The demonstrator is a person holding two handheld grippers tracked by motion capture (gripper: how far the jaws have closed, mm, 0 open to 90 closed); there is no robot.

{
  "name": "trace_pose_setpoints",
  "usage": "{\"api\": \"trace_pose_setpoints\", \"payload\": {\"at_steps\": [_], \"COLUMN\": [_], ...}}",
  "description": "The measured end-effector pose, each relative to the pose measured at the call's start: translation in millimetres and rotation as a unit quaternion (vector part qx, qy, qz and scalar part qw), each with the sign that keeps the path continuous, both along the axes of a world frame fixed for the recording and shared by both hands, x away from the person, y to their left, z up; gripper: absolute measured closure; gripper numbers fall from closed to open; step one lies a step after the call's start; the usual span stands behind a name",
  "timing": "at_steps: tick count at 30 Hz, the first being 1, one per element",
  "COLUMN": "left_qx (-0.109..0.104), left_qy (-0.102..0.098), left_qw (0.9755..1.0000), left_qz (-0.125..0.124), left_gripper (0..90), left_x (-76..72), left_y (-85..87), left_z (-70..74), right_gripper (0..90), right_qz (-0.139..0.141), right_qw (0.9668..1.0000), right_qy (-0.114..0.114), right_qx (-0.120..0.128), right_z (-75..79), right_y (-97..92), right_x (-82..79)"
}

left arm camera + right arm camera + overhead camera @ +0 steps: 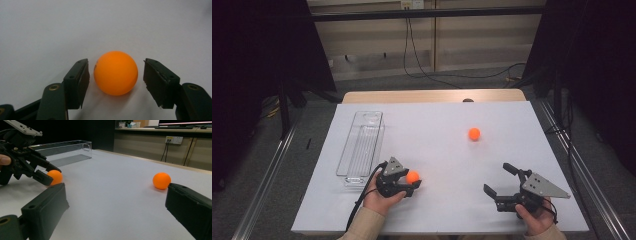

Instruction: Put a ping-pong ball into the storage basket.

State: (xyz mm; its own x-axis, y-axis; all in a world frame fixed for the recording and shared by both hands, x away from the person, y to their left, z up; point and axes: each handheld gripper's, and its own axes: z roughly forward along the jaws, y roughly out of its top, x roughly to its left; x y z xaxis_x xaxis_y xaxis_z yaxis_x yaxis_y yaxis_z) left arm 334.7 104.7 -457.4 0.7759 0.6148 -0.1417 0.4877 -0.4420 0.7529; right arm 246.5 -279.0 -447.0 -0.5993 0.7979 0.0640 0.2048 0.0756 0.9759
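Note:
An orange ball [412, 176] [115, 73] rests on the white table sheet [447, 205] near the front left. My left gripper [412, 179] [116, 64] lies low around it, one jaw on each side. Thin gaps of white sheet show between the pads and the ball, so the jaws stand open around it. A second orange ball [474, 133] [161, 180] sits alone further back, right of centre. My right gripper [497, 177] [116, 188] rests at the front right, open wide with nothing between its jaws. The right gripper view also takes in the left gripper [53, 176] and its ball [56, 177].
A long clear plastic tray [362, 150] [65, 148] lies lengthwise along the table's left side, just behind the left hand. The wooden table edge [432, 95] runs along the back. Dark frames and cables stand beyond the table.

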Motion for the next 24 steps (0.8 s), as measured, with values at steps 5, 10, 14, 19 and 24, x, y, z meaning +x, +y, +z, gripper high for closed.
{"api": "trace_pose_setpoints", "payload": {"at_steps": [5,10,14,19,24], "left_qx": [0.002,0.003,0.004,0.007,0.009], "left_qy": [0.000,0.004,0.004,0.002,0.003], "left_qw": [1.0000,1.0000,1.0000,1.0000,1.0000], "left_qz": [-0.001,-0.002,-0.001,0.000,-0.001], "left_gripper": [38.6,39.5,40.2,40.8,41.2], "left_x": [0.2,0.4,0.5,0.8,1.1], "left_y": [-0.5,-1.3,-1.2,-1.3,-1.1], "left_z": [-0.8,-1.6,-1.6,-2.2,-2.6], "right_gripper": [3.1,3.1,3.2,3.1,3.2], "right_qz": [0.000,0.000,0.001,0.001,0.001], "right_qw": [1.0000,1.0000,1.0000,1.0000,1.0000], "right_qy": [0.000,0.000,-0.001,-0.001,-0.001], "right_qx": [0.000,0.000,0.000,-0.001,-0.001], "right_z": [0.0,0.0,0.1,0.1,0.0], "right_y": [0.0,0.0,0.0,0.1,0.2], "right_x": [0.0,0.1,0.0,0.0,0.1]}}
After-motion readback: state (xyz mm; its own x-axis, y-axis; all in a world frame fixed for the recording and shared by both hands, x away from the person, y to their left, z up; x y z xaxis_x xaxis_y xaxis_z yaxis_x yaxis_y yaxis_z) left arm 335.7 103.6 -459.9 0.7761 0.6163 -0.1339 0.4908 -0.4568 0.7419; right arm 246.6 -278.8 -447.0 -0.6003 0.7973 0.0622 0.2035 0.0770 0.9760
